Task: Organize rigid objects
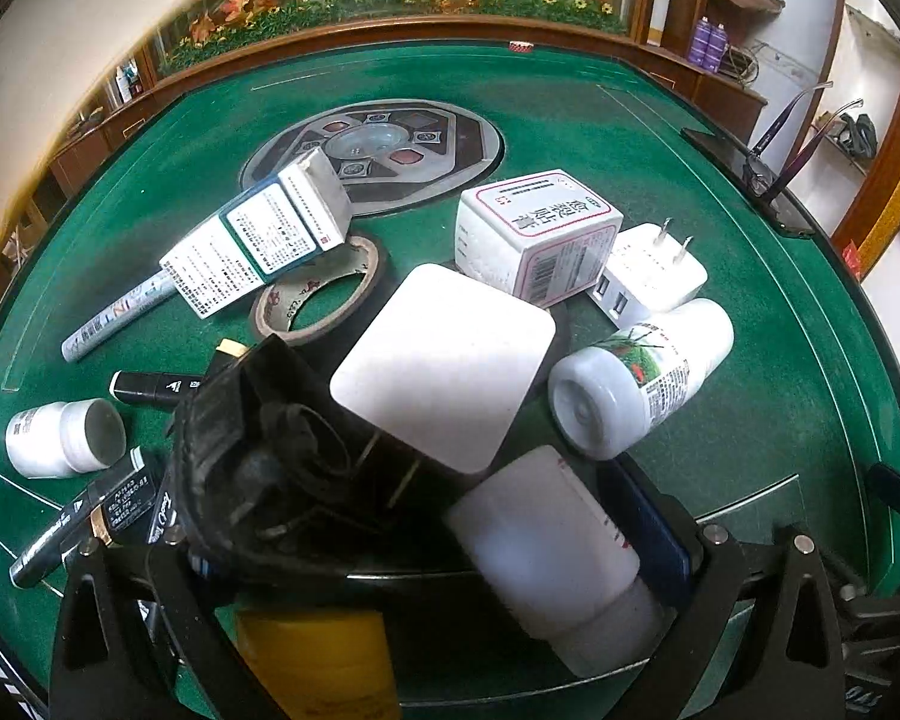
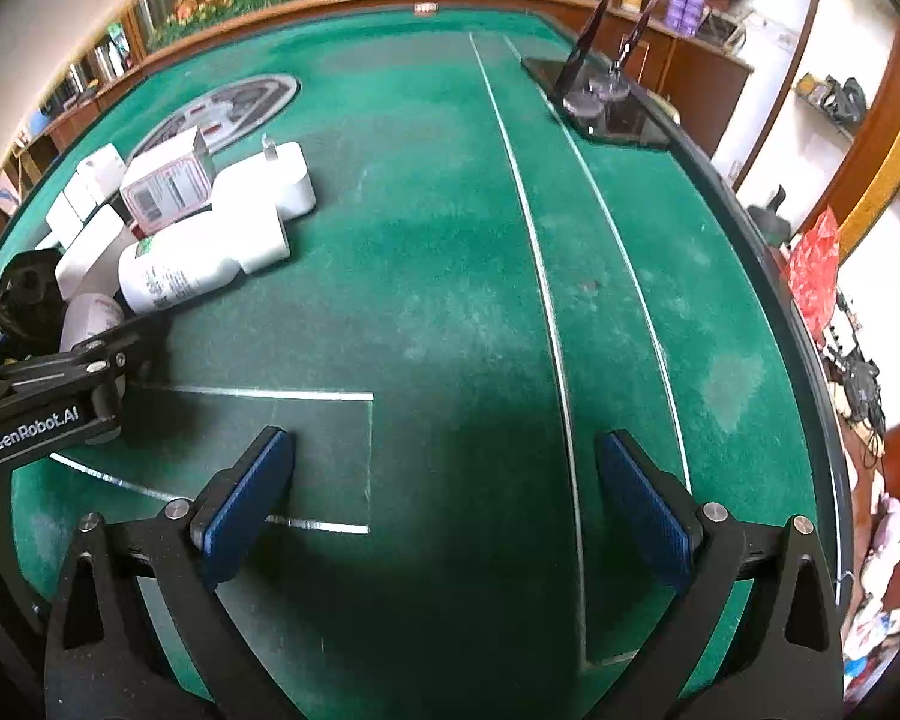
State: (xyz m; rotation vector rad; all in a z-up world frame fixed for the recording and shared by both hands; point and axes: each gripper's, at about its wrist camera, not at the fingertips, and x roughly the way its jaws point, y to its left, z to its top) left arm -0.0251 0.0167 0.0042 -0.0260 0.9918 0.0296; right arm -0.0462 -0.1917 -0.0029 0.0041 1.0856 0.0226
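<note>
While the left wrist view looks down on the green felt desk (image 1: 660, 120), the left gripper (image 1: 450, 540) appears clamped on a black soft pouch (image 1: 258, 456) holding a flat white square adapter (image 1: 444, 366) and a white plastic bottle (image 1: 546, 546); the left pad is hidden, so the grip is judged, not confirmed. Beyond lie a white carton with red border (image 1: 534, 234), a white two-pin USB charger (image 1: 654, 276), a white bottle with plant label (image 1: 642, 378), a roll of tape (image 1: 324, 294), a teal-and-white carton (image 1: 270, 240), a grey marker (image 1: 120, 318) and a small white jar (image 1: 60, 438).

In the right wrist view, the right gripper (image 2: 444, 498) hangs over bare felt with its blue pads (image 2: 246, 498) spread wide and nothing between them. The plant-label bottle (image 2: 180, 270) and the red-bordered carton (image 2: 168, 186) lie well to its left.

The step in hand seems to be filling the pouch. The next move probably calls for the right gripper to cross leftward, take one loose item squarely across its body, and bring it to the pouch mouth.
</note>
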